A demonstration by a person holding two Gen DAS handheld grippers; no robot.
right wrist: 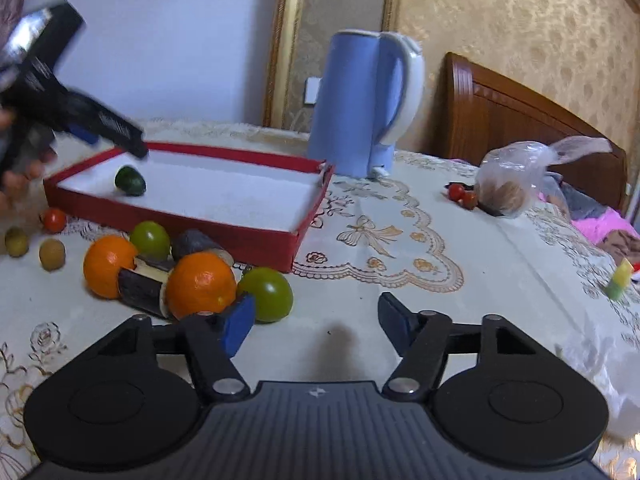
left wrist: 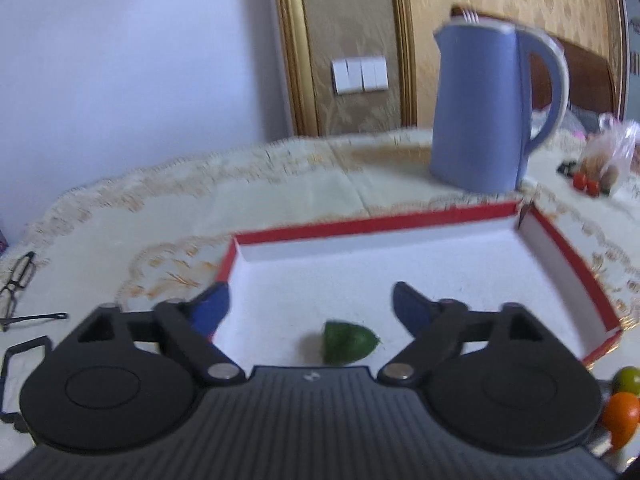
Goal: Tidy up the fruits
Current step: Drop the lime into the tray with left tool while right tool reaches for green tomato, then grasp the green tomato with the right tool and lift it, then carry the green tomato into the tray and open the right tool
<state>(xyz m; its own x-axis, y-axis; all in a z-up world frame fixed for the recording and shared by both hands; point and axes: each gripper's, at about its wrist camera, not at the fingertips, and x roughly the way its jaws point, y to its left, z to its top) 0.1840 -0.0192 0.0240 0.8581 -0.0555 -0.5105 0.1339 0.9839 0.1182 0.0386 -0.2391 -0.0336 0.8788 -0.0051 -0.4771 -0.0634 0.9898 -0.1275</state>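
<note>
A red box with a white inside (left wrist: 560, 248) (right wrist: 240, 236) lies on the table. A dark green fruit (left wrist: 347, 342) (right wrist: 129, 180) lies in its near left part. My left gripper (left wrist: 310, 304) is open and empty above the fruit, and shows in the right wrist view (right wrist: 116, 136). My right gripper (right wrist: 316, 320) is open and empty above the tablecloth. Left of it lie two oranges (right wrist: 200, 285) (right wrist: 107, 266), two green fruits (right wrist: 267, 294) (right wrist: 150, 240), dark cut pieces (right wrist: 142, 290), two small brownish fruits (right wrist: 52, 254) and a red tomato (right wrist: 54, 220).
A blue kettle (left wrist: 486, 108) (right wrist: 362, 104) stands behind the box. A plastic bag with nuts (right wrist: 516, 178) and small red fruits (right wrist: 462, 194) lie at the far right. Glasses (left wrist: 18, 284) lie at the left. A wooden headboard (right wrist: 520, 104) stands behind.
</note>
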